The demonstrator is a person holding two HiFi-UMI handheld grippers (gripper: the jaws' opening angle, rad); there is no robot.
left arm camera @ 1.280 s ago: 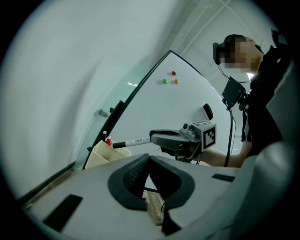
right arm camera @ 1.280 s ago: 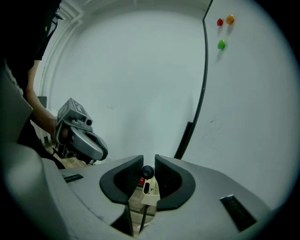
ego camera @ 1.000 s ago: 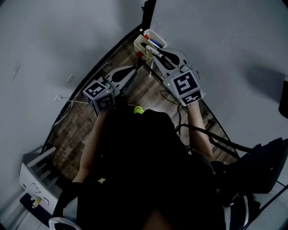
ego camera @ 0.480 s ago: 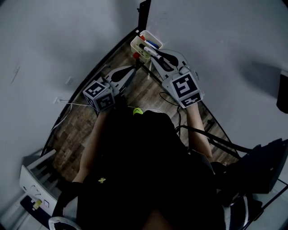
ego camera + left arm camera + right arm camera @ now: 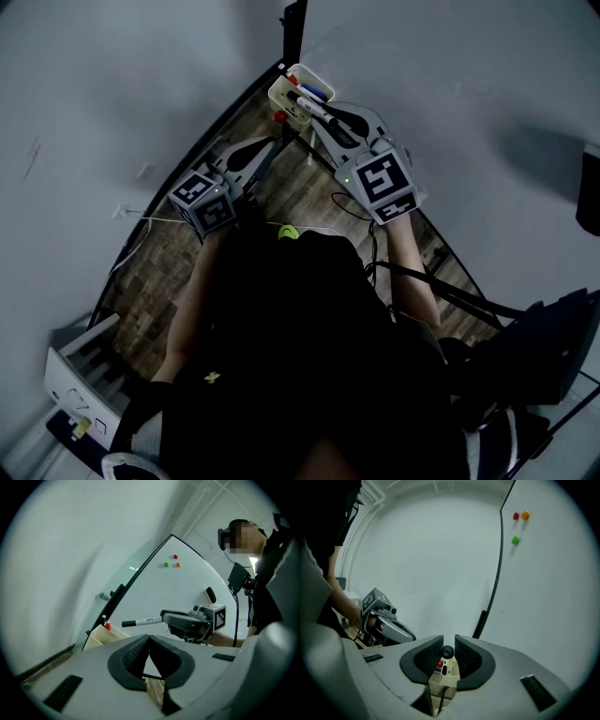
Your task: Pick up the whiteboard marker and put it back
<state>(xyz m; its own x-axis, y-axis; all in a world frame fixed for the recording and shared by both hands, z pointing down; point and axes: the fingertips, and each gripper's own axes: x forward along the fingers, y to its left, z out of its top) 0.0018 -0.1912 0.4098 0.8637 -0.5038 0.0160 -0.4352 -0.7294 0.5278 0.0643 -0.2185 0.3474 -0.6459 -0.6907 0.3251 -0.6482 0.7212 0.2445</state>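
Inside the cream tray (image 5: 98, 640), a blue marker (image 5: 319, 93), a red marker (image 5: 107, 626).

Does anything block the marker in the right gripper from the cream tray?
Nothing visible. The white, black-capped whiteboard marker clamped in the right gripper points straight at the open cream plastic tray; other markers lie inside.

head view looks steeply down from overhead; both gripper views look along their jaws, sharing the marker tray (image 5: 99, 638)
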